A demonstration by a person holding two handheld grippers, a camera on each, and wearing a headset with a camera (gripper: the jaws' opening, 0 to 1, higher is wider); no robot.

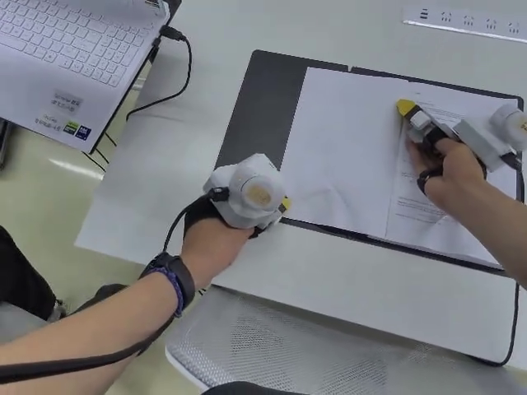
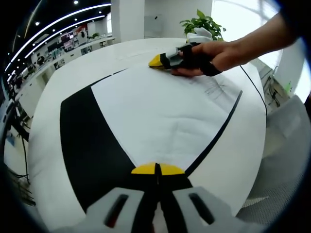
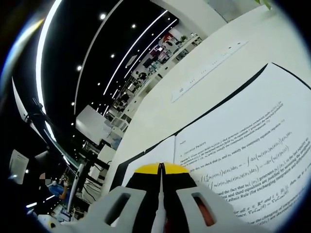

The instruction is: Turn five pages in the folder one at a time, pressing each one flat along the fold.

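Now | folder (image 1: pixel 257 107) open on the table (image 1: pixel 370 280), blank page (image 1: pixel 346 148) lying left | left gripper (image 2: pixel 157 169) closed, pinning its near edge | right gripper (image 1: pixel 405 108) closed, apparently touching the fold: draw it along steadily.

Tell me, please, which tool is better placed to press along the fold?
Right: right tool rests shut on the fold's far end; left tool sits at the page's near corner.

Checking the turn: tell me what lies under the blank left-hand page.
The black folder cover shows past the blank page's left edge. Anything directly beneath, other pages included, is covered.
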